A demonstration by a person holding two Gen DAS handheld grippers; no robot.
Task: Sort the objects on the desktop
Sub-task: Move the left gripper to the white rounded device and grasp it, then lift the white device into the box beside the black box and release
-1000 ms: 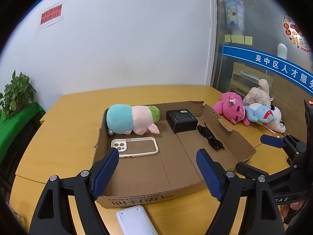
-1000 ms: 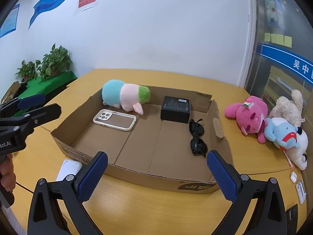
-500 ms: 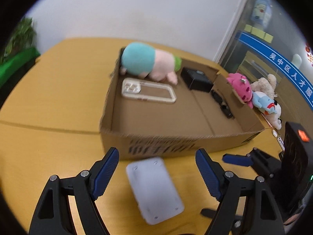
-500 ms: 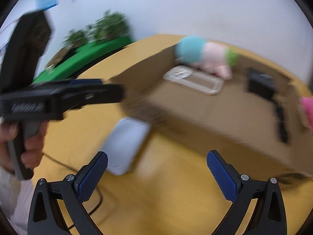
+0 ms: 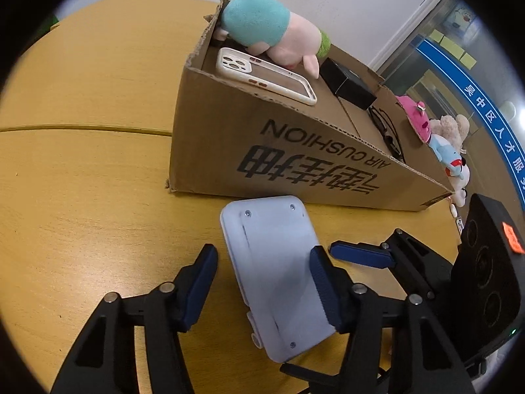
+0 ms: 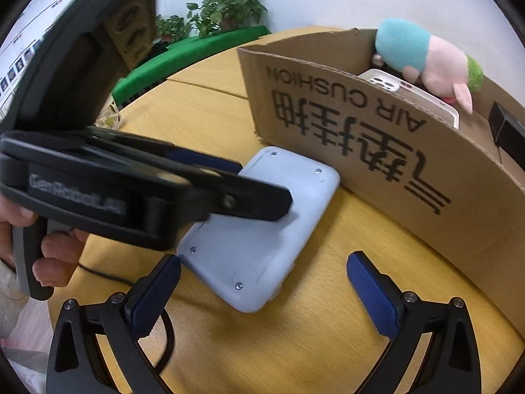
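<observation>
1. The white device (image 5: 279,272) lies flat on the table (image 5: 82,197), back side up with its screws showing, in the lower centre of the left wrist view. It sits just in front of the box (image 5: 295,151), outside it, so I judge it to be the thing still to be sorted.

2. The left gripper (image 5: 265,282) is spread open around the device, one finger on each long side. The right-hand pad looks to be at or over the device's edge; the left-hand pad stands clear of it. This straddle suits a squeeze across the narrow width.

3. The right gripper (image 6: 262,295) is also open and holds nothing. It hovers at the bottom of its own view near the device's near corner (image 6: 259,239), perhaps to steady it.

4. Inside the box lie a plush toy (image 5: 272,29), a phone case (image 5: 262,75) and a black box (image 5: 347,82), with glasses (image 5: 387,131) further right. More plush toys (image 5: 439,141) rest outside at the right edge.

5. A cable (image 6: 108,275) runs at lower left of the right wrist view; it could snag on lifting.
</observation>
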